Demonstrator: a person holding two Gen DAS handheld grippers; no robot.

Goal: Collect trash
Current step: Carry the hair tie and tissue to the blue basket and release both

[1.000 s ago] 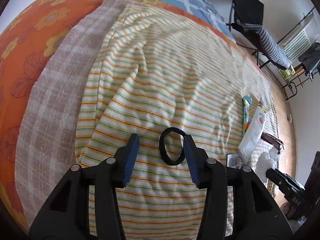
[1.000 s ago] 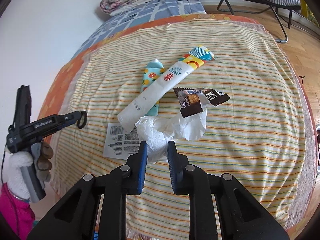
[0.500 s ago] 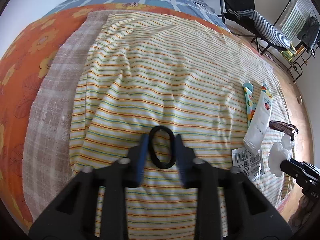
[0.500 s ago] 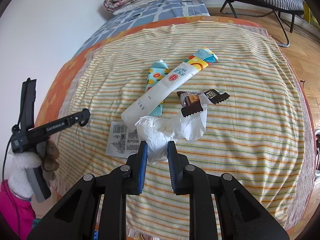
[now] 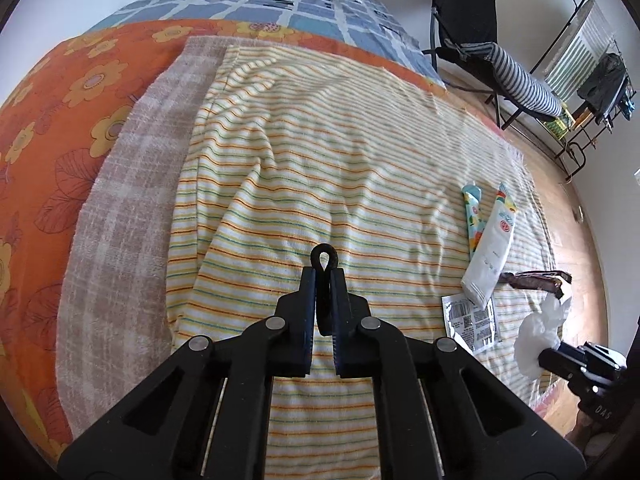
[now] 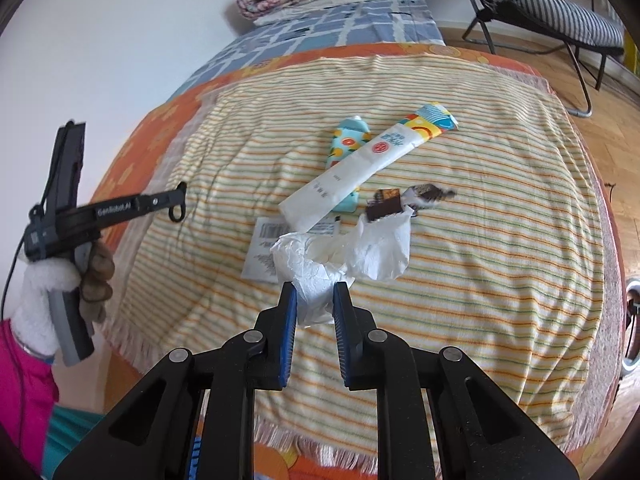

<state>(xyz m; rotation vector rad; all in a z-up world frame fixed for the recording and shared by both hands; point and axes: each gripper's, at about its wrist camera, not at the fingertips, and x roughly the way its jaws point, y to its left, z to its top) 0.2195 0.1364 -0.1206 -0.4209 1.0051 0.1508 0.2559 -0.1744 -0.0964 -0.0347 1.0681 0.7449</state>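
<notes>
Black elastic, a hair tie, sits pinched flat between my left gripper pads, its loop poking out ahead; light and stretchy, it should hold if gripped mid-band. My right gripper is nearly closed on a crumpled tissue: soft, weightless, tearable. Just beyond it lie 2 sachets and a chocolate wrapper on the striped towel.
</notes>
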